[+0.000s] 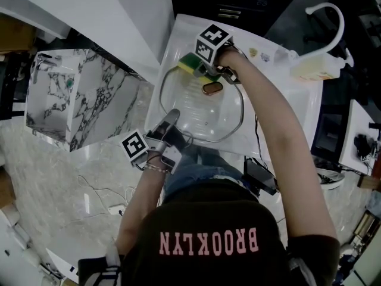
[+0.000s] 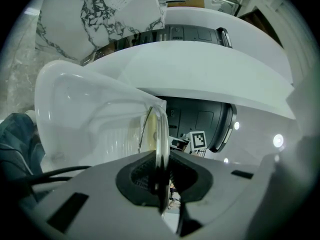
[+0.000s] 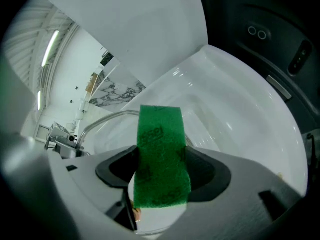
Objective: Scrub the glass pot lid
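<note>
A round glass pot lid point(image 1: 202, 106) with a metal rim lies tilted over the white sink point(image 1: 286, 103). My left gripper point(image 1: 168, 126) is shut on the lid's near rim; in the left gripper view the lid's edge point(image 2: 161, 149) stands upright between the jaws. My right gripper point(image 1: 202, 70) is shut on a green and yellow sponge point(image 1: 190, 63) at the lid's far edge. The sponge's green face point(image 3: 161, 156) fills the jaws in the right gripper view. A brown knob point(image 1: 212, 89) sits on the lid near the sponge.
A marble-patterned box point(image 1: 77, 97) stands left of the sink. A white tap point(image 1: 330, 16) and a soap bottle point(image 1: 315, 64) are at the sink's far right. Cables point(image 1: 101, 198) lie on the floor near the person's legs.
</note>
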Motion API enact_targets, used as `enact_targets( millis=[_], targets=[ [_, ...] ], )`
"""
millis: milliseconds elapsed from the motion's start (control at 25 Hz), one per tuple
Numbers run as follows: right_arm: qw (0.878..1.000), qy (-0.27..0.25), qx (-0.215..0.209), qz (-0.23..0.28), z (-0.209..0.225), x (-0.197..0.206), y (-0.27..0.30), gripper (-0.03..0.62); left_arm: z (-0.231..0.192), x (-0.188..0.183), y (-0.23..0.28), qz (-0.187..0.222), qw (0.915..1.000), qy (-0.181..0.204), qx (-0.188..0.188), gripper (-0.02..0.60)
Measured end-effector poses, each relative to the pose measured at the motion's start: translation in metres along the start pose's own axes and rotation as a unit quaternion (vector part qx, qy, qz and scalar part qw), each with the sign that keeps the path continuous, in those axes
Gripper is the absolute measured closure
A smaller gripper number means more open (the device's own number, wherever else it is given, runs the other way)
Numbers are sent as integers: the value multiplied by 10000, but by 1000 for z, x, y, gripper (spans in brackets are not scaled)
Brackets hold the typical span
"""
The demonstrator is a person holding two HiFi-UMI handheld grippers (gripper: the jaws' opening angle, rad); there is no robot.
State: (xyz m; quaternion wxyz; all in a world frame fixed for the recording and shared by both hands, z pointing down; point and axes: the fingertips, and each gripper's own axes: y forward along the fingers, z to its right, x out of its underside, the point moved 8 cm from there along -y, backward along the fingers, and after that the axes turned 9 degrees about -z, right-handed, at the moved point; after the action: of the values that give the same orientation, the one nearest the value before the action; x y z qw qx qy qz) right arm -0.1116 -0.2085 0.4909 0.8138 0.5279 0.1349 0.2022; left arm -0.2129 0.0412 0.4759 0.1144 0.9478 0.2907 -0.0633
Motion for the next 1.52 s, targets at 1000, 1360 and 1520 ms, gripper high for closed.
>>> enact_targets(
  millis=[1000, 1360, 1520],
  targets=[
    [9873, 1127, 337, 1064, 25, 145, -38, 306, 17, -9, 6, -177, 9994, 292, 34, 548],
    [9453, 1270, 410, 2976, -28, 197, -94, 306, 44, -9, 20, -532, 9945, 870, -231, 549],
    [9197, 1572, 425, 3572, -45, 226, -95, 306, 54, -18, 28, -705, 9899, 1180, -344, 551]
  ],
)
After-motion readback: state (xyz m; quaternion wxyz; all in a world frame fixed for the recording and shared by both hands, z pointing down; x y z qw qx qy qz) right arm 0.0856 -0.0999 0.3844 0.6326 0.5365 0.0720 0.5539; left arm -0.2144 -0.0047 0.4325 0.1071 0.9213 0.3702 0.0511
